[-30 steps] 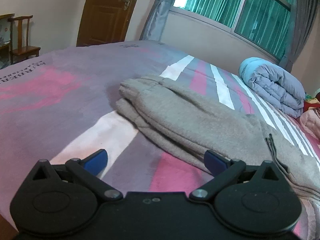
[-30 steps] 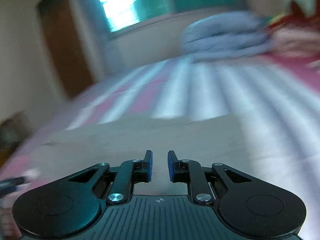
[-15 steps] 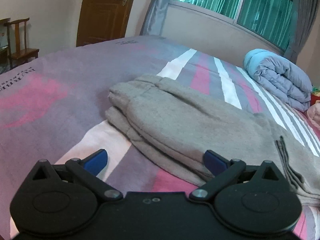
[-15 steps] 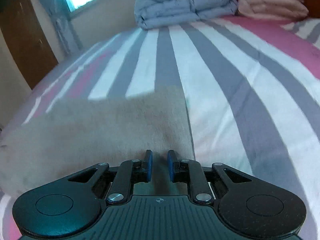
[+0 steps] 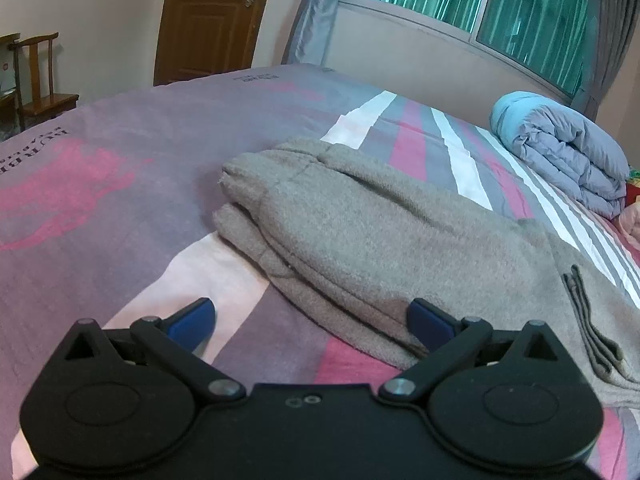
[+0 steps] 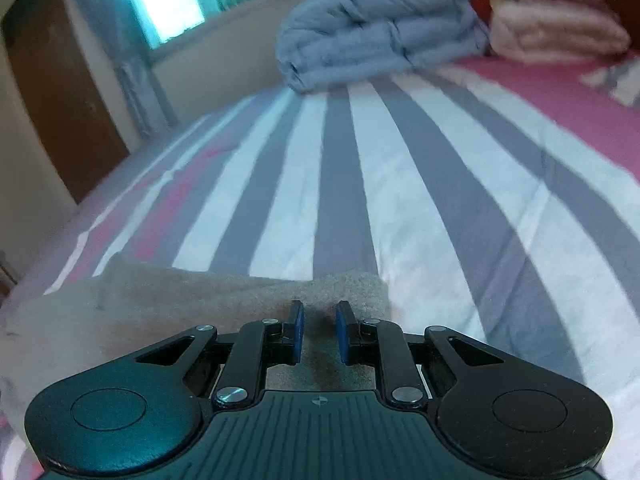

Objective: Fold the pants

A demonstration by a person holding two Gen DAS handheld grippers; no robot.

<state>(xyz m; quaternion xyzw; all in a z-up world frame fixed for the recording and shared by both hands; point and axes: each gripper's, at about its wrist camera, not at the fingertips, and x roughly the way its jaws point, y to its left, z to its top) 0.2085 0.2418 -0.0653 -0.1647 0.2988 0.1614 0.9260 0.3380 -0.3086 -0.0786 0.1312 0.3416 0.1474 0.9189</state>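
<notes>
Grey fleece pants (image 5: 360, 232) lie folded lengthwise across the striped bed, with a dark drawstring at their right end. My left gripper (image 5: 310, 316) hovers wide open at the near edge of the pants. Its left pad is over bare sheet and its right pad is over the fabric's edge, with nothing gripped. In the right wrist view, my right gripper (image 6: 319, 334) has its pads a narrow gap apart, closed on a pinch of the pants (image 6: 200, 304) close to a corner of the fabric. Everything beneath that gripper is hidden.
A rolled blue-grey duvet (image 5: 568, 156) (image 6: 380, 24) lies at the far side of the bed, with pink folded bedding (image 6: 556, 28) beside it. The striped bedsheet (image 6: 440, 184) stretches ahead of the right gripper. A wooden chair (image 5: 40, 80) and a door (image 5: 208, 16) stand beyond the bed.
The right gripper has swung across the bed and dropped a little, its pads at the same narrow gap, and now sits at the corner of the pants. The left gripper has drifted slightly, still open.
</notes>
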